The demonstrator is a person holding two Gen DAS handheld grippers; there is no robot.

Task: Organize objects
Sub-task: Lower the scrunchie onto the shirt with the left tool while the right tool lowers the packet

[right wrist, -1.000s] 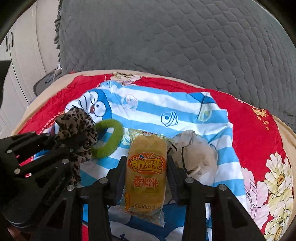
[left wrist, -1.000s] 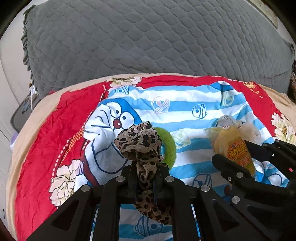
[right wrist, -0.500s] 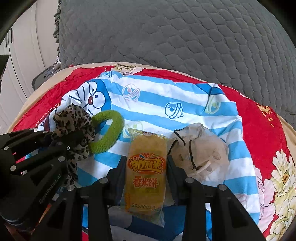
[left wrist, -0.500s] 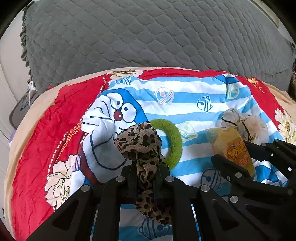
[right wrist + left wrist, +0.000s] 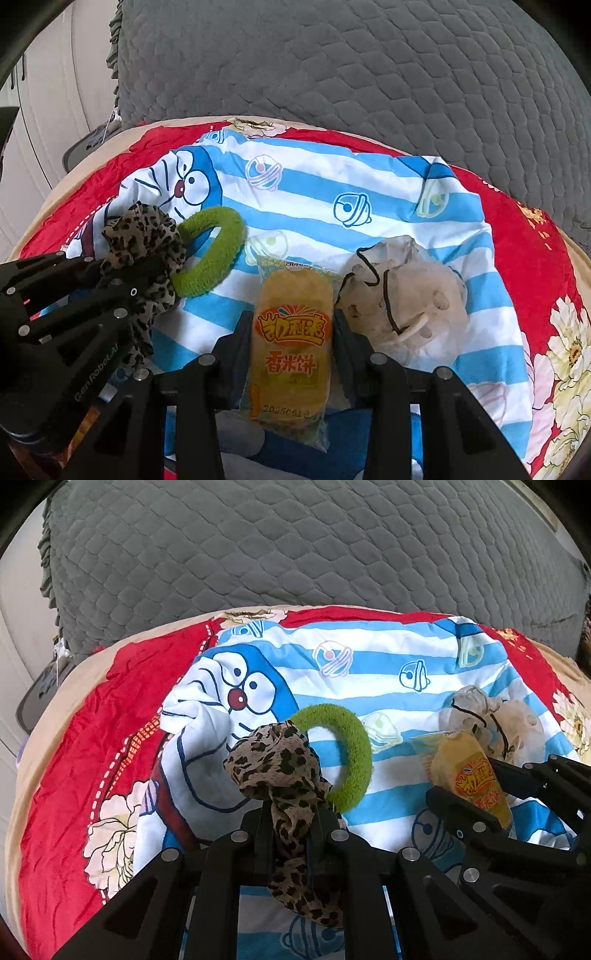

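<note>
Left wrist view: left tongs clench a leopard scarf above the striped cloth; its dangling tail may snag the green ring. Right wrist view: right tongs grip a snack packet, which could slip

A cartoon sheet lies on a floral bedspread, with a quilted cushion behind them. On the sheet, a hair ring lies left and a drawstring pouch right. Between them is a snack packet, and a scrunchie sits left of the ring.
</note>
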